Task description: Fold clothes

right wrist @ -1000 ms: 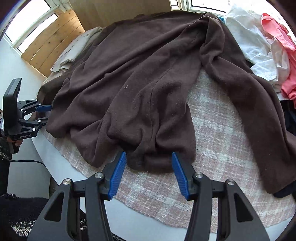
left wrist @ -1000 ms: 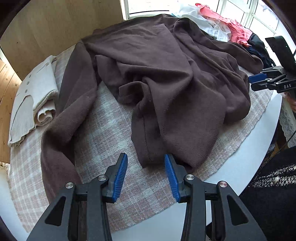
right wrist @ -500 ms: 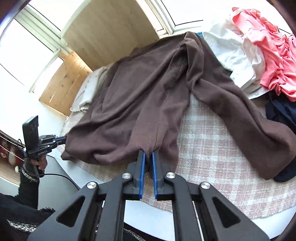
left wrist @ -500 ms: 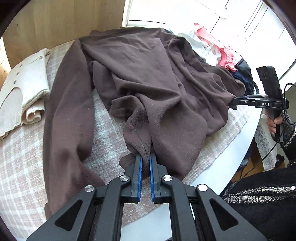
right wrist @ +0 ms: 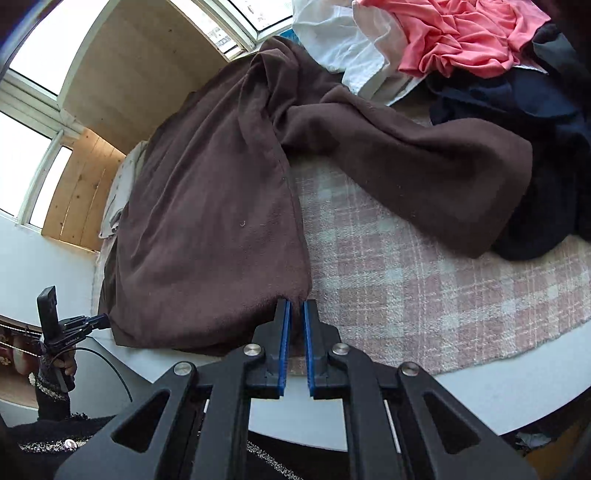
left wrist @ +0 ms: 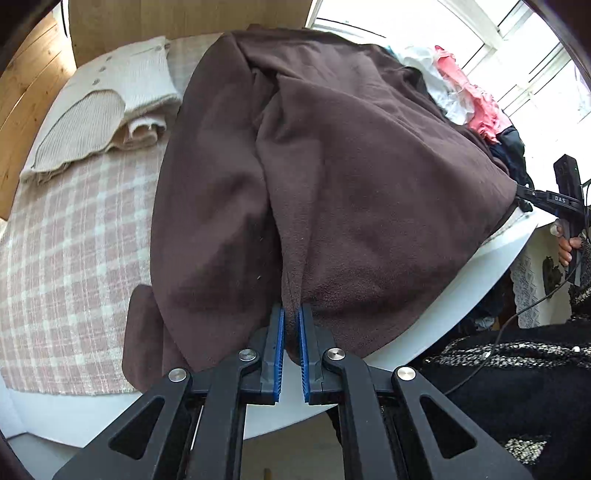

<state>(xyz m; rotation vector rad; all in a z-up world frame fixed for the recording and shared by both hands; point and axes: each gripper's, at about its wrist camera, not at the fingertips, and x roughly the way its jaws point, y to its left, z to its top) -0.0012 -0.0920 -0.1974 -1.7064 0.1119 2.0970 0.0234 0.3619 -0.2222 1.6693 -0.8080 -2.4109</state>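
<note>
A dark brown fleece garment (left wrist: pixel 351 177) lies spread on the round table, its hem stretched along the near edge. My left gripper (left wrist: pixel 291 314) is shut on one hem corner. My right gripper (right wrist: pixel 295 308) is shut on the other hem corner of the brown garment (right wrist: pixel 210 229). One sleeve (right wrist: pixel 424 162) lies out to the right on the cloth. Each gripper shows small in the other's view, the right one in the left wrist view (left wrist: pixel 532 197) and the left one in the right wrist view (right wrist: pixel 94 321).
A pink checked cloth (left wrist: pixel 66 236) covers the white table (left wrist: pixel 491 251). A folded cream knit (left wrist: pixel 107 107) lies at the left. A pile of white (right wrist: pixel 332 33), pink (right wrist: pixel 454 33) and dark navy clothes (right wrist: pixel 535 122) sits at the far right.
Both grippers closed on the garment's hem, then pulled it apart and toward the near table edge. The body is now stretched flatter between them.
</note>
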